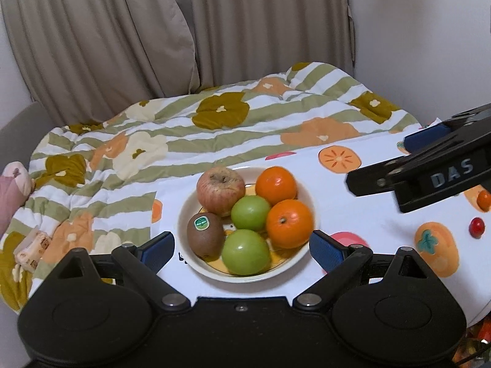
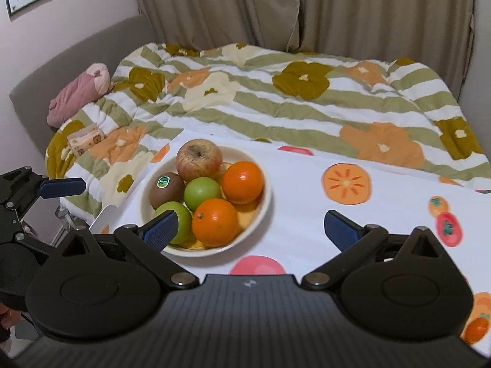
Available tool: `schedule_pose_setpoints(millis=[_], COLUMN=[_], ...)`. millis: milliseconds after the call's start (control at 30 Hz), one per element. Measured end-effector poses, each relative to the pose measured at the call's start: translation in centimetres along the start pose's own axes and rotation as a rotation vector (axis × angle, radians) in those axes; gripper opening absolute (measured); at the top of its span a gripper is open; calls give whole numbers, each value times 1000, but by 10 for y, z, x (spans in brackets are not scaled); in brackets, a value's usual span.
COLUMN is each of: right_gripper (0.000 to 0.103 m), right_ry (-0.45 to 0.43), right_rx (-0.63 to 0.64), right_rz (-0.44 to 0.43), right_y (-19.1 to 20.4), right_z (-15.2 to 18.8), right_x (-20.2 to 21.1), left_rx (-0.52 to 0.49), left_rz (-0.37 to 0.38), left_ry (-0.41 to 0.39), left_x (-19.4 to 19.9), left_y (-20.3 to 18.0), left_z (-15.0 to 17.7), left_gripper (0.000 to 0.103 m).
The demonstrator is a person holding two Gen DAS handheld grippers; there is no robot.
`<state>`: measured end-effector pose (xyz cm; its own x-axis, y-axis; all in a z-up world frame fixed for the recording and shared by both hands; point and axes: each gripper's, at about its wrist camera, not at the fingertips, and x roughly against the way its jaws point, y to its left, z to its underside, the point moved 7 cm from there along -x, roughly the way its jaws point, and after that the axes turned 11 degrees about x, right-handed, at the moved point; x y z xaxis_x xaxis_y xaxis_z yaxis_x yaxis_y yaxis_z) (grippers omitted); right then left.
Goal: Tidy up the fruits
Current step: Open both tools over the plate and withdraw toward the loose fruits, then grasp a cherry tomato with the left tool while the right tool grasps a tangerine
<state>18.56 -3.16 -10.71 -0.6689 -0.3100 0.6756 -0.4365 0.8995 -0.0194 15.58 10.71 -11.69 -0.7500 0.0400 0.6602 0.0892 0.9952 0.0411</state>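
Beige curtains (image 1: 107, 36) hang behind a bed covered by a striped, flowered quilt (image 2: 307, 104). Over the quilt's near part lies a white cloth (image 2: 307, 202) printed with fruit, and on it stands a cream bowl (image 1: 308, 196) holding all six fruits.

In the bowl, the apple (image 1: 220, 190) sits at the far left. Two oranges (image 1: 276, 185) lie along the right side, one behind the other. Two green fruits (image 1: 250, 217) sit in the middle and at the near edge, and the kiwi (image 1: 205, 238), with a green sticker, sits at the near left, touching the apple.

The left gripper (image 1: 242, 250) is above the bowl's near rim, jaws wide apart, nothing between them. The right gripper (image 2: 251, 230) is over the cloth just right of the bowl, jaws fully spread and empty.

Two small red fruits (image 1: 477, 227) lie on the cloth well to the right.

A pink pillow (image 2: 79, 95) and a small packet (image 2: 86, 141) lie at the bed's left.
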Motion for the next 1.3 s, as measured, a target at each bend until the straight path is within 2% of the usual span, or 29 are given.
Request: schedule_pose_setpoints(millis=[300, 667, 900, 1133, 1300], right_gripper=[103, 103, 103, 103, 103], right_ry=[-22, -2, 37, 41, 42], right_rx=[5, -90, -147, -173, -173], right_rz=[72, 174, 223, 234, 217], right_y=[-57, -144, -189, -212, -220], right_z=[32, 105, 158, 190, 208], right_x=[64, 113, 116, 100, 83], left_rx=[97, 74, 14, -52, -104], left_rz=[19, 111, 185, 277, 322], left_ry=[-26, -32, 1, 26, 44], left_x=[32, 40, 21, -5, -22], left_y=[-56, -158, -215, -265, -294], left_z=[-6, 4, 27, 52, 67], left_gripper=[97, 97, 97, 96, 90])
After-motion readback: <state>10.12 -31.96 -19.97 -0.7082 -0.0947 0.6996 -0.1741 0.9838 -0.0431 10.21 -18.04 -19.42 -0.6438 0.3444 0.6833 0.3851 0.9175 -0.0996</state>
